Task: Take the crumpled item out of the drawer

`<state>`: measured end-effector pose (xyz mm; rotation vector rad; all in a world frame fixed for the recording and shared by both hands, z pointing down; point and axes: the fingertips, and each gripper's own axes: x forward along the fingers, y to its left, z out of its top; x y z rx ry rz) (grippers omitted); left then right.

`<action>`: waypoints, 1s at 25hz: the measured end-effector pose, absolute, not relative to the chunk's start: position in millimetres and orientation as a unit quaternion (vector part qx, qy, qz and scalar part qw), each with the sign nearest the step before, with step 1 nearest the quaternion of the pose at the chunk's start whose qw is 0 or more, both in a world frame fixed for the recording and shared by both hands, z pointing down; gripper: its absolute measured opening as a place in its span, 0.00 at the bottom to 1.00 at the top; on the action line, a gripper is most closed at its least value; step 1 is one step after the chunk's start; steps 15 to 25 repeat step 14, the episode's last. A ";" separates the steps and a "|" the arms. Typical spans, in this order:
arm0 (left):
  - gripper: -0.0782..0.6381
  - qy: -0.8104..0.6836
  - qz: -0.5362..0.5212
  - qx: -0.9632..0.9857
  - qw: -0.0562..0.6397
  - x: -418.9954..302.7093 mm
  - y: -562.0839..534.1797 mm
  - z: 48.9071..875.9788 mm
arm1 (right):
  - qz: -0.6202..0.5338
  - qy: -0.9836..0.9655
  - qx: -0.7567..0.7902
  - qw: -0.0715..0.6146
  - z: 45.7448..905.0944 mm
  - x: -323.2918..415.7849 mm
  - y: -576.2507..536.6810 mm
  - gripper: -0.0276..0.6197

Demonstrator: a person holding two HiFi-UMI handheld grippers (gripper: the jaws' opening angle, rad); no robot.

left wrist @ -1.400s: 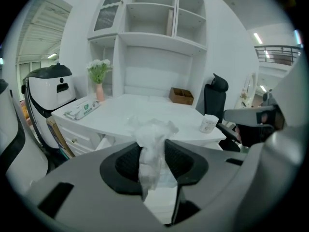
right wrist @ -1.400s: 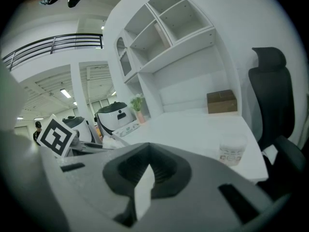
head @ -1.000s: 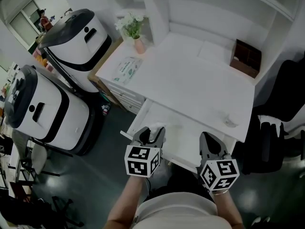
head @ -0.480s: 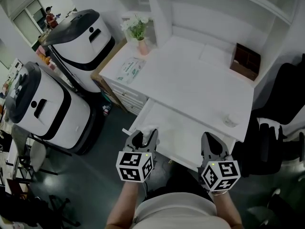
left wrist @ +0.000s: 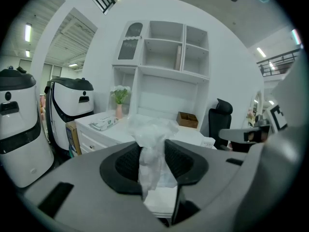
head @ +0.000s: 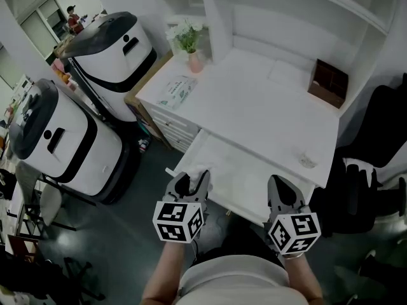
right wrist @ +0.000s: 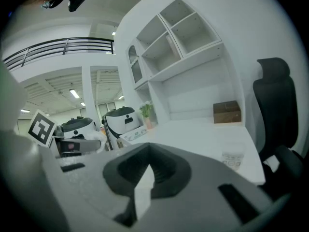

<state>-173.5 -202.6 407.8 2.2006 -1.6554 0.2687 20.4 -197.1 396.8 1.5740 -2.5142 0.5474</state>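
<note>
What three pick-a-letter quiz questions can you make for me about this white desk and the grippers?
1. Where does the pink vase stand?
A) on the chair
B) on the desk's far left corner
C) on the floor

2. How many big white-and-black machines stand beside the desk?
A) one
B) two
C) four

3. What is the left gripper doing?
A) open and empty
B) shut on a pen
C) shut on the crumpled plastic

Answers:
1 B: the head view shows it on the desktop, at the far left.
2 B: one stands behind the other.
3 C: the left gripper view shows the plastic pinched between its jaws.
</note>
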 end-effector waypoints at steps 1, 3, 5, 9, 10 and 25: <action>0.30 -0.589 0.094 0.781 0.185 -173.9 -201.7 406.7 | 0.180 -0.833 0.520 0.062 396.2 20.0 -196.5 0.05; 0.30 -0.590 0.092 0.781 0.184 -174.5 -200.0 404.9 | 0.178 -0.834 0.519 0.061 394.8 19.7 -195.1 0.05; 0.30 -0.592 0.090 0.780 0.182 -175.4 -198.3 403.6 | 0.176 -0.835 0.518 0.061 393.9 19.5 -193.8 0.05; 0.30 -0.596 0.086 0.778 0.181 -177.1 -195.0 401.3 | 0.174 -0.837 0.516 0.061 393.0 18.9 -190.7 0.05; 0.30 -0.596 0.085 0.778 0.181 -177.1 -194.2 401.1 | 0.174 -0.837 0.515 0.061 392.9 19.0 -189.8 0.05; 0.30 -0.595 0.081 0.779 0.184 -176.6 -191.1 400.0 | 0.173 -0.838 0.514 0.061 392.3 18.9 -186.7 0.05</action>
